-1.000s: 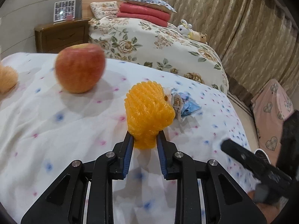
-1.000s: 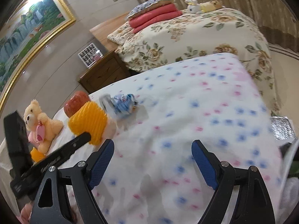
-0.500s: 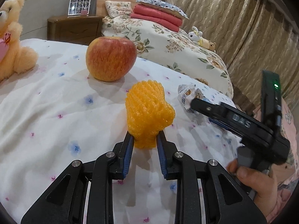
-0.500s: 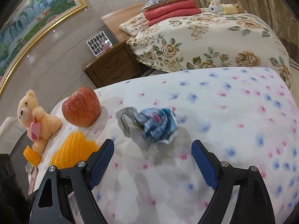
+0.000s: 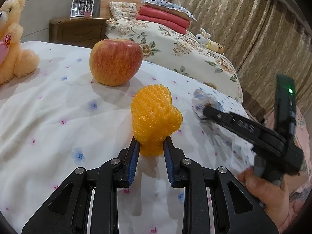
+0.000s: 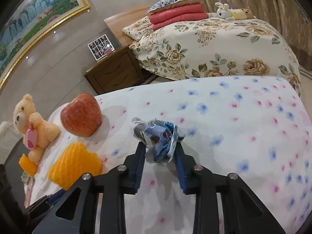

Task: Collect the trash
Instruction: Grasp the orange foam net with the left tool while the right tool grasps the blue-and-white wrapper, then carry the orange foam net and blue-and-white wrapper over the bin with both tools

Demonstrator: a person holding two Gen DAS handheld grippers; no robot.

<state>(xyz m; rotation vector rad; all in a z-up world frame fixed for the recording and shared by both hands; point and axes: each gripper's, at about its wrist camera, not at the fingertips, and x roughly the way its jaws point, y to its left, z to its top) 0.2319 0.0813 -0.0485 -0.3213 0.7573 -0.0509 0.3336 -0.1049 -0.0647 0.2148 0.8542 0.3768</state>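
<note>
An orange foam fruit net (image 5: 156,115) sticks up from my left gripper (image 5: 151,143), which is shut on its lower end just above the flowered white bedspread (image 5: 48,117). The same net (image 6: 75,165) appears low on the left in the right wrist view. A crumpled blue-and-white wrapper (image 6: 159,134) lies between the blue pads of my right gripper (image 6: 159,146). Those jaws are closing, and both pads press its sides. In the left wrist view the wrapper (image 5: 198,97) peeks out beyond the right gripper's black finger.
A red apple (image 5: 116,61) and a tan teddy bear (image 6: 33,124) sit on the bedspread to the left. A second orange piece (image 6: 28,163) lies by the bear. Behind stand a wooden nightstand (image 6: 115,68) and a floral-quilted bed (image 6: 214,48). A person's hand (image 5: 267,193) holds the right gripper.
The right gripper came forward to the wrapper and its wide-open jaws closed onto it. The left gripper swung a little to the left early on, still holding the foam net.
</note>
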